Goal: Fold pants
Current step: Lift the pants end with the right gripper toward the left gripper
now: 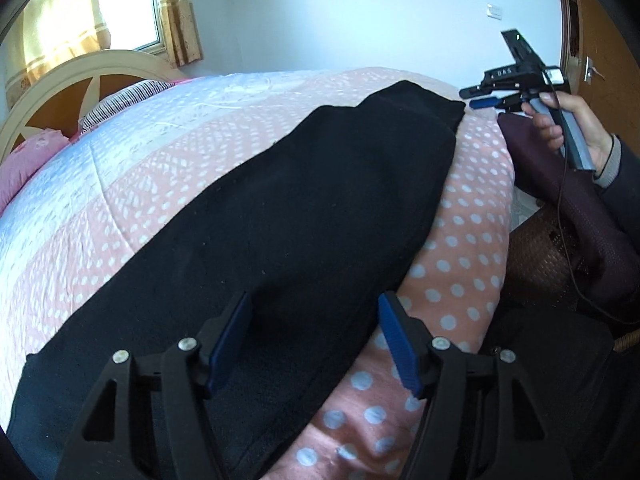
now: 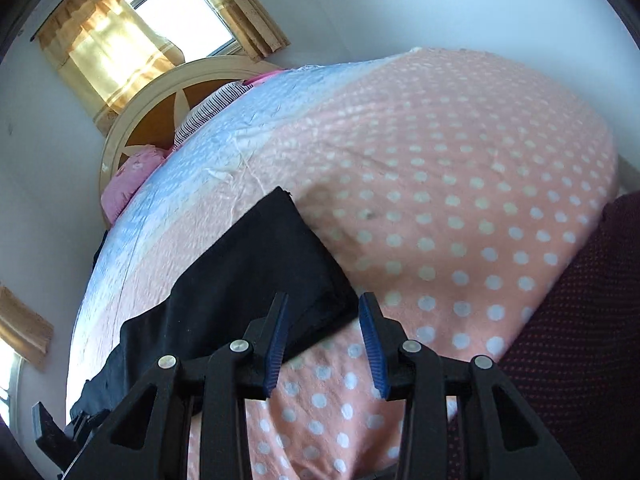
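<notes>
On the dotted bedspread [image 1: 460, 240] we see black pants [image 1: 300, 208] lying folded lengthwise; left gripper [image 1: 316, 344] and right gripper [image 2: 324, 340] both spread, holding nothing.

Black pants [image 1: 304, 208] — pink white-dotted bedspread [image 1: 460, 248]

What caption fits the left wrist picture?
Open left tongs hover over black pants on a dotted bedspread.
</notes>
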Demonstrator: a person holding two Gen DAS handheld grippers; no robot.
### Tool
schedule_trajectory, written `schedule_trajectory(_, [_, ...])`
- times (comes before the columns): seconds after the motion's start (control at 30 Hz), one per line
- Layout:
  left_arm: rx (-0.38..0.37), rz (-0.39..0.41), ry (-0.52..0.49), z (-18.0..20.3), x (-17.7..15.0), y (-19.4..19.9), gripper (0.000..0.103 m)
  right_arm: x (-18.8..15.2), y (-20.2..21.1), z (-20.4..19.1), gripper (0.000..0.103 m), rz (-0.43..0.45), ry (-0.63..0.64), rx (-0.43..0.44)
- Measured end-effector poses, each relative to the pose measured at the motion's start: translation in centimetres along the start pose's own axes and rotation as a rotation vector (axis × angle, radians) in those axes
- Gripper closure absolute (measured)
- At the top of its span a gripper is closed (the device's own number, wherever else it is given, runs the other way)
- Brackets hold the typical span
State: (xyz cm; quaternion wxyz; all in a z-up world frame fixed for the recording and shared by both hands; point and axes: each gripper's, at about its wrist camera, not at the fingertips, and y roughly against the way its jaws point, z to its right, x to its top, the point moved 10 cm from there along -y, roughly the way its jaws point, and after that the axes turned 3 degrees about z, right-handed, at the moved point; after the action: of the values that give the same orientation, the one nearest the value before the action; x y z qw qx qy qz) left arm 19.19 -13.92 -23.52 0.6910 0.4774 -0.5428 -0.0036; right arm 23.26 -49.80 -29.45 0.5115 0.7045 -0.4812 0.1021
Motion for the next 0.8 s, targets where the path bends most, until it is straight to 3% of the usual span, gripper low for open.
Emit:
schedule_trajectory(0.1, [-0.001,0.003,0.003,0.0,-0.2,0.2,0.034,-0.4,-0.4,1.1,0.066,0.004,-0.014,-0.023])
schedule_trajectory(0.23, [0.015,0.034,0.028,-0.5,0.1,0.5,0.034,-0.2,-1.3,1.1,0.067,0.002,-0.048,0.012])
schedule_trajectory(0.27, [0.019,0.045,0.043,-0.7,0.2,0.7,0.034,-0.2,-1.5,0.9,0.074,-0.001,-0.044,0.021])
schedule_trajectory(0.3, [0.023,0.052,0.061,-1.2,0.2,0.9,0.034,-0.2,-1.8,0.8,0.089,-0.011,-0.031,0.03])
schedule_trajectory(0.5, [-0.004,0.038,0.157,-2.5,0.0,0.2,0.03,0.1,-1.7,0.6,0.094,-0.004,-0.003,0.032])
schedule_trajectory(0.67, [0.003,0.069,0.132,-2.2,0.3,0.8,0.03,1.2,1.9,1.3,0.096,0.063,0.0,-0.012])
schedule_trajectory(0.8, [0.033,0.039,0.081,-1.8,-0.7,0.3,0.023,0.4,-0.1,2.5,0.099,0.021,0.011,-0.073])
